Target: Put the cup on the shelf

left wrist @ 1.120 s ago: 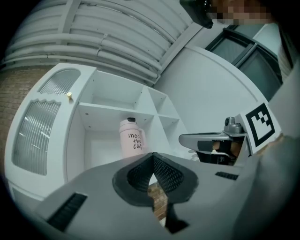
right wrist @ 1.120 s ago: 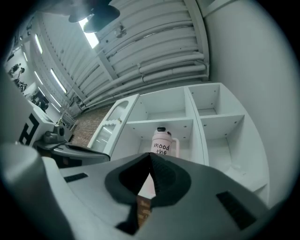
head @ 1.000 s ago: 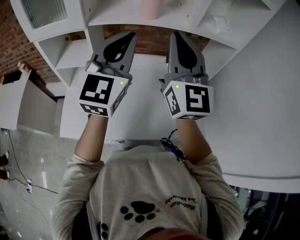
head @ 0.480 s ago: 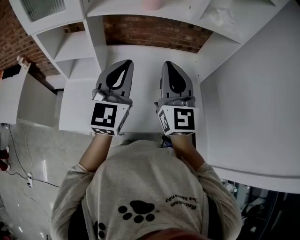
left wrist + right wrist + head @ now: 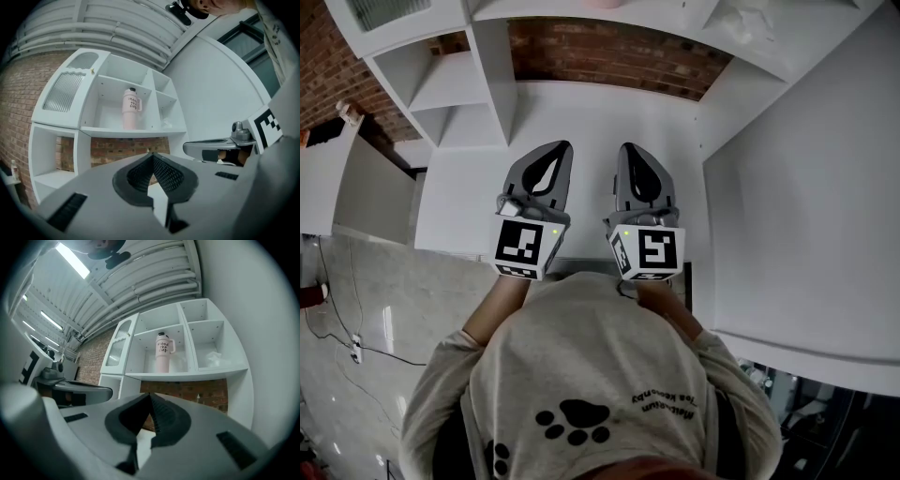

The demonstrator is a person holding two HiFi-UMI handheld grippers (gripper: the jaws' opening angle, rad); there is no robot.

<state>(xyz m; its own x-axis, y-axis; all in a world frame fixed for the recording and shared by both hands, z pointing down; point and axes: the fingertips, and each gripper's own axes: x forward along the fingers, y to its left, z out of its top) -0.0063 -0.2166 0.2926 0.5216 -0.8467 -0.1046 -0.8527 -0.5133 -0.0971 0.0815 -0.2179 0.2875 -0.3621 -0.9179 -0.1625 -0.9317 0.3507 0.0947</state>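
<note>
Task looks done. Cup (image 5: 162,352) stands upright in middle box of shelf (image 5: 187,376); nothing holds it. Left gripper (image 5: 151,157): jaws pressed together, nothing between. Right gripper (image 5: 150,397): same, closed and empty. Both low over white table (image 5: 581,117), well apart from cup. Nothing left to do, it seems.

Cup: tall, round, smooth, pale pink, dark lid, side handle, black words. Shelf: white flat boards, square boxes. Brick wall (image 5: 609,61) behind: red, rough. Gripper pads (image 5: 164,174): black, ribbed.

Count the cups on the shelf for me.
1. The pink cup stands upright in the middle compartment of the white shelf. More could be hidden behind the ribbed door to its left.
</note>
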